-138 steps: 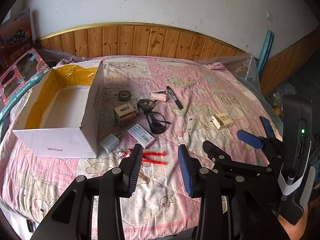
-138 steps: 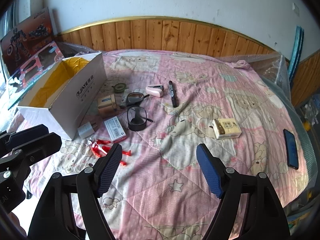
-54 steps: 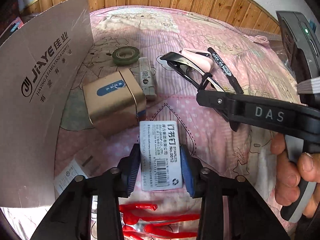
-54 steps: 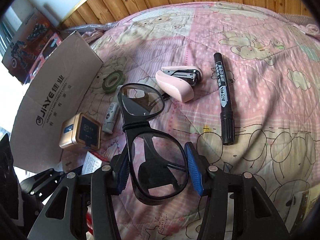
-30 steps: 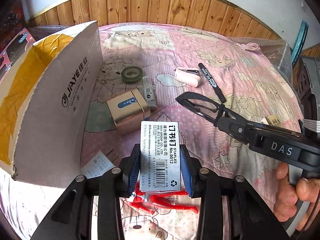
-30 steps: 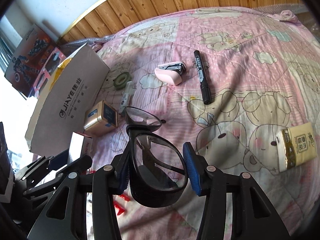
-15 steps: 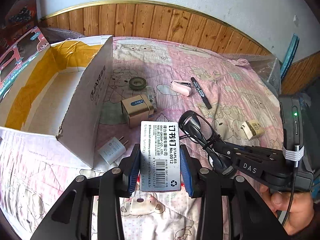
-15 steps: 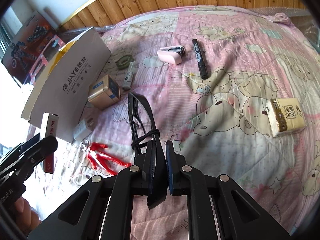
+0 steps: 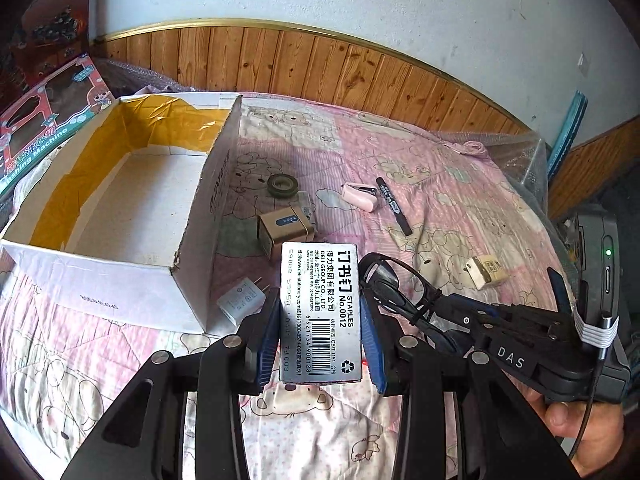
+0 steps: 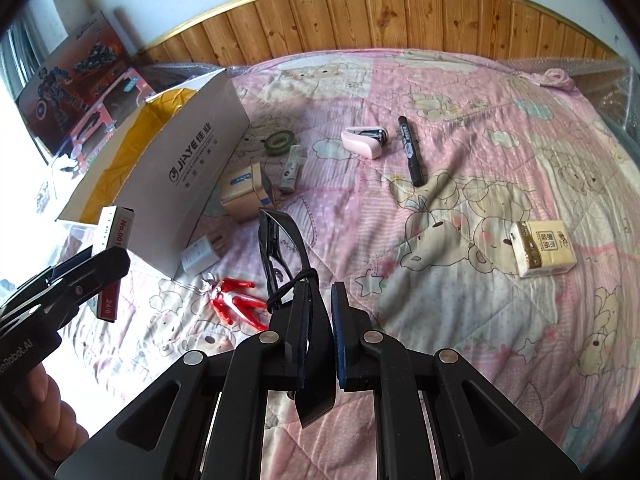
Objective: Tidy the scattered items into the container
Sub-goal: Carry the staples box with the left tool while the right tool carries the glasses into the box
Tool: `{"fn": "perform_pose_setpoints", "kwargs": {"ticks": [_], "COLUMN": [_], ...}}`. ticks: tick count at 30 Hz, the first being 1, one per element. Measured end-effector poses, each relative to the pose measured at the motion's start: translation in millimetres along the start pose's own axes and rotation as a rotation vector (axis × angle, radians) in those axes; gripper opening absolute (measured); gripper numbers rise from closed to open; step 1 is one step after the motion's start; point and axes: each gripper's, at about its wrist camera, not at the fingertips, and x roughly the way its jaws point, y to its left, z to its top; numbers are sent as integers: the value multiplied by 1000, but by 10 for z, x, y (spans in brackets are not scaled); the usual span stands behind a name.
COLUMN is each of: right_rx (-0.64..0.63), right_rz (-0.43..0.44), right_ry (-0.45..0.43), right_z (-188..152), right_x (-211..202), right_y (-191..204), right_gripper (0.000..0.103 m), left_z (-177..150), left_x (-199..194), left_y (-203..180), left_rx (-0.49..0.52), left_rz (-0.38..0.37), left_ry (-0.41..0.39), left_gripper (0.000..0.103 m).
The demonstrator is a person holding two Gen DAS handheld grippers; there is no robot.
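Observation:
My left gripper (image 9: 320,320) is shut on a grey staples box (image 9: 320,312), held in the air to the right of the open cardboard box (image 9: 132,208). The staples box (image 10: 114,240) also shows at the left of the right wrist view. My right gripper (image 10: 322,312) is shut on black glasses (image 10: 280,248), folded edge-on and lifted off the pink quilt (image 10: 460,280). In the left wrist view the glasses (image 9: 392,292) hang just right of the staples box. The cardboard box (image 10: 192,168) looks empty inside.
Still lying on the quilt are a tape roll (image 9: 282,184), gold box (image 9: 285,229), pink stapler (image 9: 359,197), black marker (image 9: 394,205), white charger (image 9: 241,304), tissue pack (image 10: 542,246) and red pliers (image 10: 236,304). Toy boxes (image 10: 76,80) lean at the left.
Both grippers have risen and drawn back from the quilt with their loads. The view now looks further over the cardboard box, and the glasses sit edge-on between the right fingers.

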Motion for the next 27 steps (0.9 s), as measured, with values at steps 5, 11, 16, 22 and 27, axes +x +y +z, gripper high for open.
{"fn": "perform_pose_setpoints", "kwargs": {"ticks": [5,11,16,22,27], "right_rx": [-41,-84,-123,-179,-219], "right_rz": [-9,-5,8,24,43], "right_ry": [-31,-74,-107,-127,-140], "right_z": [40,133,262,437,597], "right_x": [-178,-378,-517,-559,-536], "right_y": [192,441,668,963,1202], "right_gripper": [11,11,11,11,11], "left_z": [-52,-64,-3,145,287], "left_x": [-127,-275,-410,-516,-580], "left_y": [120,254,363,523,670], "left_rx": [-23,-45,-50,-61,-66], "left_rz": [-6,-5,4,32,64], "left_ry": [-15,-37,-66,-98,-118], "left_gripper": [39,39,39,39,39]}}
